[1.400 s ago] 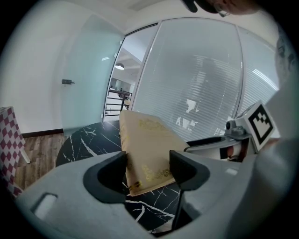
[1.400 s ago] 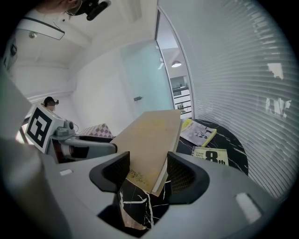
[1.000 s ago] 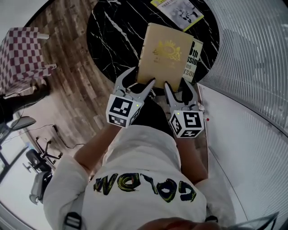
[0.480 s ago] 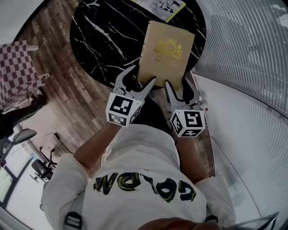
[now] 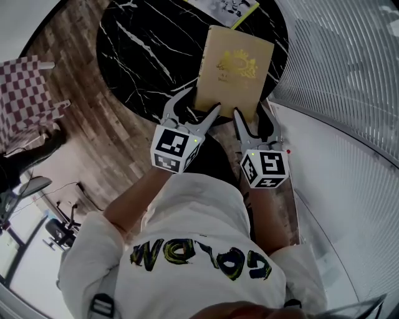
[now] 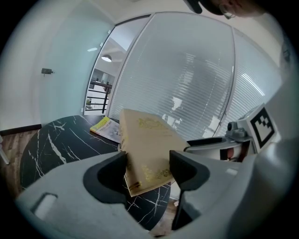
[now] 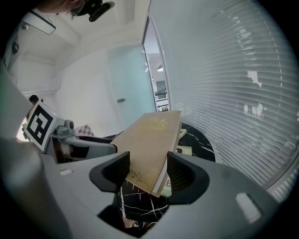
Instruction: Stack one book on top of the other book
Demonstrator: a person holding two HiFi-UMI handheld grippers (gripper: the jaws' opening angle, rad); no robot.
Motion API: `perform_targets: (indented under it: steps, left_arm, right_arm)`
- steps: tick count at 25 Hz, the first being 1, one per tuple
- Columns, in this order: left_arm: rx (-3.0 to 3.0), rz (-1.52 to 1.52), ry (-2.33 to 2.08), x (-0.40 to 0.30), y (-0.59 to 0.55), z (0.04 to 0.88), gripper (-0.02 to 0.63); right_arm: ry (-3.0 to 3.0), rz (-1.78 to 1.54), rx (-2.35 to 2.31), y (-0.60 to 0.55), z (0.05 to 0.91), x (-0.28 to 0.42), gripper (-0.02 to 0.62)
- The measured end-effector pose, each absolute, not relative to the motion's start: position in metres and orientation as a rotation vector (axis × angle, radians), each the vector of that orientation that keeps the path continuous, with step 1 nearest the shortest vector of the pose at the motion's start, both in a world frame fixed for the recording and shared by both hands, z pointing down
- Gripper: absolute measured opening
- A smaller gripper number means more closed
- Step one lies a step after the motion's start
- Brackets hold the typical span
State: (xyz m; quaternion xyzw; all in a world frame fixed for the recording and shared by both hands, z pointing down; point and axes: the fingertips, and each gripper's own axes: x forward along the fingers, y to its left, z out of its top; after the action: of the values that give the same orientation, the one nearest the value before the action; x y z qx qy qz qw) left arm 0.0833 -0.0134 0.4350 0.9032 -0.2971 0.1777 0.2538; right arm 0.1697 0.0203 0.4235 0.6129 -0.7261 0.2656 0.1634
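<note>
A tan book with a gold emblem [image 5: 234, 68] is held over the near right part of the round black marble table [image 5: 149, 56], tilted. My left gripper [image 5: 201, 103] is shut on its near left corner and my right gripper [image 5: 251, 115] on its near right corner. In the left gripper view the book [image 6: 147, 144] runs slantwise between the pads, and in the right gripper view the book [image 7: 147, 144] does the same. Under its near end a strip of the second, white book [image 7: 170, 189] shows. From the head view that lower book is hidden.
A yellow-edged magazine [image 5: 224, 7] lies at the far side of the table. A window wall with blinds [image 5: 349, 81] curves along the right. A checkered seat [image 5: 25, 87] stands on the wooden floor [image 5: 106, 124] at the left.
Both grippers carried the tan book to the right, so it now covers the white book that showed beside it a second ago. Little has moved in the last half second.
</note>
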Motion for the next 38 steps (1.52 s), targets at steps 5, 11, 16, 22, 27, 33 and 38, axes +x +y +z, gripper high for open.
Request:
perform_targets:
  steps: [5, 11, 16, 22, 27, 33, 38]
  left_arm:
    - [2.446, 0.487, -0.811, 0.093, -0.019, 0.442, 0.291]
    - [2.425, 0.504, -0.815, 0.105, -0.025, 0.46, 0.291]
    - [2.408, 0.512, -0.811, 0.112, -0.028, 0.471, 0.291]
    - [2.395, 0.524, -0.807, 0.12, -0.033, 0.488, 0.291]
    - [2.38, 0.543, -0.806, 0.126, -0.036, 0.501, 0.291]
    - [2.363, 0.556, -0.802, 0.133, -0.038, 0.516, 0.291]
    - [2.347, 0.568, -0.801, 0.135, -0.04, 0.529, 0.291]
  right_arm:
    - [-2.067, 0.745, 1.749, 0.014, 0.429, 0.18, 0.252]
    - [-2.069, 0.731, 1.725, 0.005, 0.446, 0.192, 0.253]
    - [-2.062, 0.746, 1.718, 0.003, 0.456, 0.199, 0.253]
    - [-2.055, 0.757, 1.705, -0.003, 0.473, 0.206, 0.253]
    - [-2.054, 0.775, 1.692, -0.007, 0.486, 0.213, 0.252]
    - [-2.041, 0.794, 1.681, -0.009, 0.501, 0.219, 0.253]
    - [-2.036, 0.814, 1.671, -0.012, 0.514, 0.222, 0.252]
